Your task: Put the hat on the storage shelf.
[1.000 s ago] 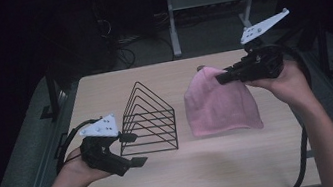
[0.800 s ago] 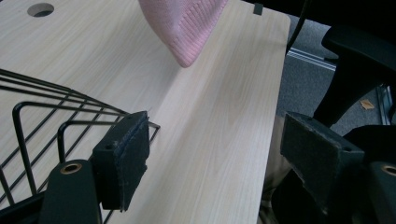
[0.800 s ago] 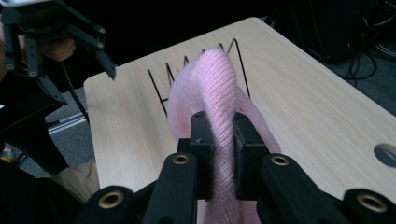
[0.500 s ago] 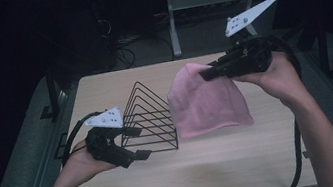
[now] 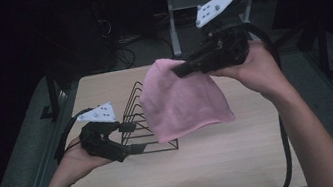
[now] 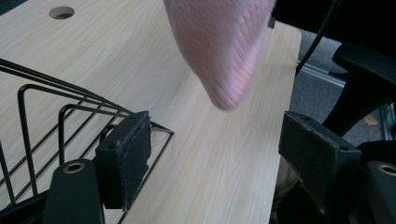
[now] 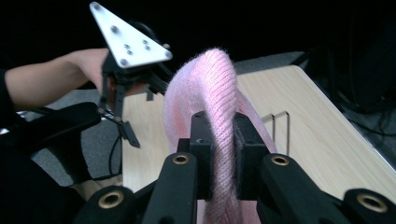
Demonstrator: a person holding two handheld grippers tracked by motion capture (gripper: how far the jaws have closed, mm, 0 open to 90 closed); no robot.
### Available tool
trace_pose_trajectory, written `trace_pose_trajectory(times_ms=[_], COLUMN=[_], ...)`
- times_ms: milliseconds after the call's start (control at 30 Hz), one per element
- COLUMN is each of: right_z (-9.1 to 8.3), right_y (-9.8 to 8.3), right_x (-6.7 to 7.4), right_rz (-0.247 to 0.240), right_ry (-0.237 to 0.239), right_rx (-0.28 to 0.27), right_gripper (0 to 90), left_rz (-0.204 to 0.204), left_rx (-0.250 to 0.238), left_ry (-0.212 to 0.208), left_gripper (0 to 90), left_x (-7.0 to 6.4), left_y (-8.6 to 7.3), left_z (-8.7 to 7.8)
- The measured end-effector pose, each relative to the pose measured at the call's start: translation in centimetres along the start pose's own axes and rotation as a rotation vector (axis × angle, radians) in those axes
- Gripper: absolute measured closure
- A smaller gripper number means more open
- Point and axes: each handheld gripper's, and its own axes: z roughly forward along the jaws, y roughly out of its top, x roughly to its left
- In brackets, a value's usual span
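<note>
Above frame centre, the right gripper (image 5: 177,71), clamped on the pink knit beanie (image 5: 183,102), hangs it apparently just right of the wire rack (image 5: 144,119), nearer the gaping, empty left gripper (image 5: 133,138).

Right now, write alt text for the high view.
The right gripper, held above a light wooden table, is clamped on a pink knitted beanie that hangs over a black wire rack. The left gripper, jaws open, sits at the rack's near left corner.

Right gripper (image 5: 178,70) raised, jaws clamped, left gripper (image 5: 136,138) jaws apart
</note>
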Motion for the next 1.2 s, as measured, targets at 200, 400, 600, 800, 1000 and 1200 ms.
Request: trace_pose_trajectory(times_ms=[200,400,600,800,1000,1200], right_z=[1.1,2.8,4.0,4.3,4.9,5.4], right_y=[1.7,3.1,3.6,3.7,4.1,4.4], right_x=[0.7,0.8,0.5,0.0,-0.5,-1.2], right_rz=[-0.048,-0.068,-0.071,-0.057,-0.053,-0.036], right_ry=[0.020,0.063,0.080,0.064,0.019,0.005], right_rx=[-0.012,-0.020,-0.031,-0.046,-0.062,-0.075], right_gripper=[80.5,80.5,80.4,80.4,80.4,80.6], left_rz=[-0.010,-0.040,-0.044,-0.053,-0.055,-0.086], left_rx=[-0.020,-0.015,-0.033,-0.056,-0.051,-0.059], left_ry=[-0.013,-0.031,-0.015,0.026,0.088,0.139], left_gripper=[30.2,51.5,78.6,83.4,83.5,83.5], left_x=[0.1,0.6,1.1,1.7,2.6,3.9], left_y=[-0.2,-0.7,-1.2,-1.4,-1.0,-0.9], left_z=[-0.6,-0.9,-1.7,-3.1,-4.3,-5.1])
